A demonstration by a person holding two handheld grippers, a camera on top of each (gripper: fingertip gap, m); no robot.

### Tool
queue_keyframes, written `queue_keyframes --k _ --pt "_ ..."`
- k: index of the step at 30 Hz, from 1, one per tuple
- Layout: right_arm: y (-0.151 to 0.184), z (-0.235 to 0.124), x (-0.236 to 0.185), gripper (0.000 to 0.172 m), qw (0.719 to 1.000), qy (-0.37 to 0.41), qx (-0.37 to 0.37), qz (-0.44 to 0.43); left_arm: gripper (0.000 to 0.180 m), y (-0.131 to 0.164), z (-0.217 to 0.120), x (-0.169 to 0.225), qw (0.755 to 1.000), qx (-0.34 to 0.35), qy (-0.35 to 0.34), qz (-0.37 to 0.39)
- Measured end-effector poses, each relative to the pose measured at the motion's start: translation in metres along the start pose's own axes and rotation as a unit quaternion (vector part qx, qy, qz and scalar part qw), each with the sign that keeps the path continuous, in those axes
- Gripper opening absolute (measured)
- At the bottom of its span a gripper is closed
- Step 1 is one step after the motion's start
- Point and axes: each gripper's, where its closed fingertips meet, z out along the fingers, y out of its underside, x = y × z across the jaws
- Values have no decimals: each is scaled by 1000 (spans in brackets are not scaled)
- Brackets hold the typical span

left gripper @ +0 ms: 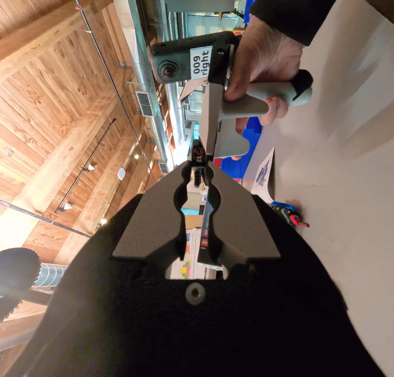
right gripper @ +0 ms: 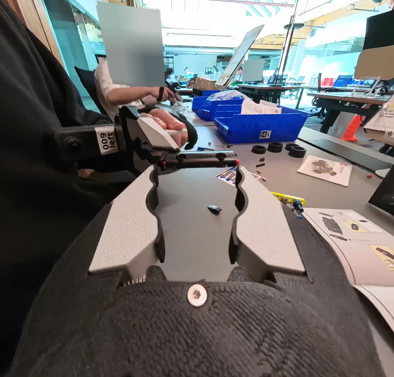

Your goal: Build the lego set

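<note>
A black beam (right gripper: 200, 160) is clamped by the left gripper (right gripper: 168, 153) above the grey table (right gripper: 191, 196). The right gripper (right gripper: 196, 175) has its jaws apart beneath it, gripping nothing. Farther off lie tyres (right gripper: 277, 148) and blue bins (right gripper: 255, 124); overhead, a wooden ceiling (left gripper: 53, 89).

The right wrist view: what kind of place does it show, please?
Probably a shared open workshop for building toy brick models: long grey tables carrying blue parts bins, small black tyres and printed building instructions, with more desks and chairs behind.
</note>
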Motion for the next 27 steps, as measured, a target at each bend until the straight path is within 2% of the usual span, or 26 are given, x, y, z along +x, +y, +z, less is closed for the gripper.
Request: queue_keyframes --k 5,8,10,12,16,19,22,27 --pt "-8 4 -8 70 1000 -13 20 -13 8 -6 -6 -7 1000 15 -4 19" --pt "-6 5 -10 71 1000 -22 18 -5 9 -6 -7 -4 1000 22 17 8" --pt "-2 8 -13 75 999 -39 18 14 9 -8 -7 -5 998 26 33 -36" --pt "-2 7 -12 70 998 -48 33 36 8 -8 -7 -10 993 31 48 -101" --pt "-9 0 -5 65 994 -50 64 76 8 -3 -6 -14 971 35 79 -223" --pt "-14 -4 -1 60 989 -54 82 113 8 3 -6 -15 968 30 70 -240" --pt "-5 -4 9 68 991 -26 61 116 8 6 -6 -13 964 22 70 -255" --pt "-1 -6 18 68 997 21 33 63 9 17 -4 -4 942 -12 82 -326"
